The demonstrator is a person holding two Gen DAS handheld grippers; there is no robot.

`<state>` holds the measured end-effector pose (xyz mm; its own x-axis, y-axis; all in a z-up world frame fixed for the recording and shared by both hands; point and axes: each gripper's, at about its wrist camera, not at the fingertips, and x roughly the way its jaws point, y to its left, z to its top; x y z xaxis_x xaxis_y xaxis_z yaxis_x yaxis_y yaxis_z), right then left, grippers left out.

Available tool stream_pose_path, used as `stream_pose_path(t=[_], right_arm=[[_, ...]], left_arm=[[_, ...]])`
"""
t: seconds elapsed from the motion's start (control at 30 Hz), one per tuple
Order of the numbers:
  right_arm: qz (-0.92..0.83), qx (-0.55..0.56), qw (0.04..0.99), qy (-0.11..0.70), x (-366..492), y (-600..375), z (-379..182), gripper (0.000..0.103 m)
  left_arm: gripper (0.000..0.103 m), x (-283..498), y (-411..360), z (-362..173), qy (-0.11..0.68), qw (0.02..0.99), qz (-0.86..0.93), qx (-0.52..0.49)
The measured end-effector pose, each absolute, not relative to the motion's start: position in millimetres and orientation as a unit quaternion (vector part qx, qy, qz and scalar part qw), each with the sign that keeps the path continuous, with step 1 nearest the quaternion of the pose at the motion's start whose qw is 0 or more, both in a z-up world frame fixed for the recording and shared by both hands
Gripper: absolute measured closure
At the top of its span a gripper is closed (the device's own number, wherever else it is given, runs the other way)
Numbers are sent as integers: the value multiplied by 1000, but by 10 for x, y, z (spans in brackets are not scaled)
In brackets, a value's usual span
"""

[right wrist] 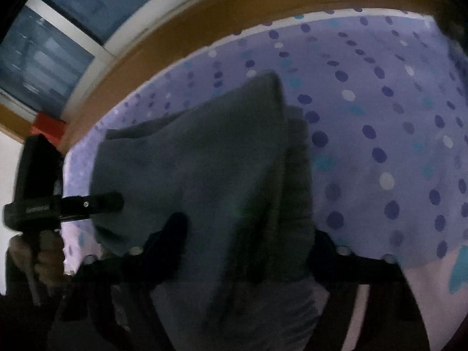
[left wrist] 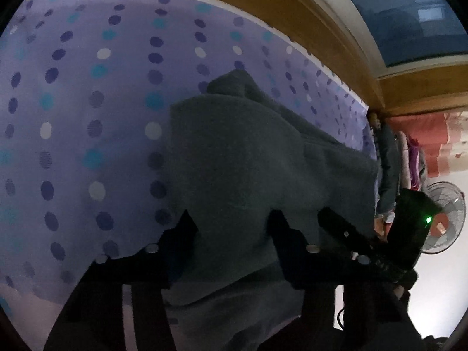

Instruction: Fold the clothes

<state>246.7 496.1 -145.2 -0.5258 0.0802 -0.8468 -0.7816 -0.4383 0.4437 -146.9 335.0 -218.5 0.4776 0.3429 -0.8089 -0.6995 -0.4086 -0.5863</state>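
Two black two-finger grippers, and we see both around one dark grey-green fleece garment (left wrist: 248, 158). Left gripper (left wrist: 231, 225): fingers spread wide, fleece fills the gap between them; we cannot tell if they pinch it. Right gripper (right wrist: 248, 231): fingers also set wide, bunched fleece draped over and between them; grip on it not clear either, frame blurred. From the right wrist view we see the left gripper's black body (right wrist: 61, 204) off to the side, a hand (right wrist: 38, 257) wrapped on its handle.

No containers in view. Garment lies in a heap on a purple bed sheet with navy, teal and white dots (left wrist: 87, 102), folded edge standing up toward the far side.

Beyond the sheet runs a brown wooden ledge (left wrist: 307, 20), then a white-framed window (right wrist: 46, 55), blue-dark glass. Left wrist view shows a pile of clothes (left wrist: 409, 158) at the sheet's end, a grey standing fan (left wrist: 447, 216) and a white wall (left wrist: 438, 292).
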Motion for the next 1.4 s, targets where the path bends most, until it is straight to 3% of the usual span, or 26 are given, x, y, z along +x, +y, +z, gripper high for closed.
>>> stream_pose_path(t=[0.1, 0.17, 0.2, 0.3, 0.37, 0.4, 0.47, 0.53, 0.63, 0.8, 1.03, 1.23, 1.4], right_arm=[[754, -376, 278, 462, 2518, 4916, -1430, 64], [749, -350, 272, 493, 2621, 4915, -1473, 66], [746, -335, 266, 511, 2680, 4919, -1490, 68], [743, -311, 262, 531, 2784, 4930, -1541, 70], [745, -302, 265, 532, 2830, 4893, -1497, 71], [746, -299, 267, 532, 2848, 4878, -1482, 71], [746, -291, 272, 533, 2835, 4834, -1457, 71], [748, -282, 275, 534, 2844, 4780, -1401, 71], [755, -283, 277, 523, 2677, 4786, -1427, 72], [730, -230, 280, 579, 2821, 4735, -1363, 74], [757, -123, 336, 547, 3534, 4076, -522, 74], [776, -50, 388, 495, 4410, 3686, -11, 74], [785, -41, 420, 453, 5272, 3652, 309, 74]], left_arm=[[59, -1482, 3335, -2213, 116, 529, 492, -682], [45, -1491, 3326, -2231, 105, 529, 491, -684], [32, -1496, 3321, -2241, 100, 529, 490, -685], [29, -1510, 3306, -2268, 84, 530, 488, -689], [35, -1519, 3296, -2287, 73, 530, 486, -691], [46, -1523, 3291, -2296, 68, 531, 485, -692], [55, -1543, 3277, -2325, 58, 529, 482, -696], [72, -1578, 3242, -2373, 42, 527, 474, -705], [82, -1613, 3183, -2377, 16, 529, 459, -714], [84, -1520, 3128, -2147, -10, 560, 426, -710], [84, -1048, 3150, -1412, 4, 659, 364, -658], [84, 30, 3326, -743, 49, 741, 335, -581], [84, 1069, 3493, -511, 54, 764, 324, -555]])
